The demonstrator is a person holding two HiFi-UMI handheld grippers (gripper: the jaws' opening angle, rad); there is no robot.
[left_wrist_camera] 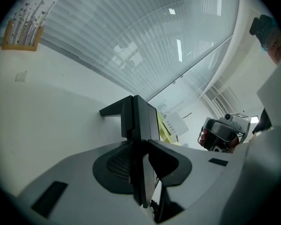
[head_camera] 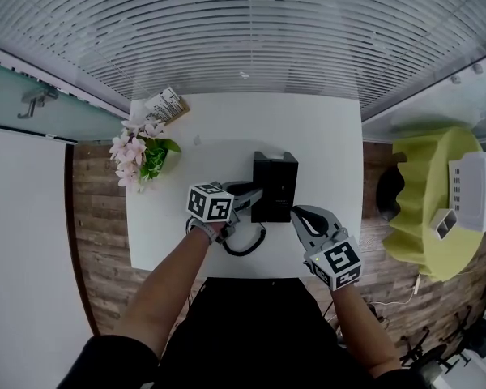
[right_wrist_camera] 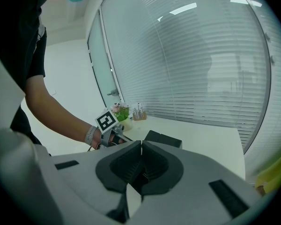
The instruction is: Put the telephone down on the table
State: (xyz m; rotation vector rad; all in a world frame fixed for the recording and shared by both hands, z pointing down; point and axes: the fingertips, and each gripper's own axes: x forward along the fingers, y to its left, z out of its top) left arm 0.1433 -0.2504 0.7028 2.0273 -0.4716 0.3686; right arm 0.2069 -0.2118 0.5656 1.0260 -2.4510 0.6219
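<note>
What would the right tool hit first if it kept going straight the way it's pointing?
Most likely the black telephone on the table: it sits just beyond the closed right tool, in line with its tips. Depth is hard to judge.

Matt black plastic telephone [head_camera: 274, 186], smooth white table [head_camera: 324, 136]

The left gripper [head_camera: 254, 194] points rightward and slightly down near the table's [head_camera: 324, 136] front edge, its jaws clamped on the telephone handset [left_wrist_camera: 141, 182]. The right gripper [head_camera: 298, 214] hangs just beside it, tilted down, with its jaws pressed together and empty. The bare left forearm [head_camera: 166, 286] and right forearm [head_camera: 364, 331] reach forward.
</note>
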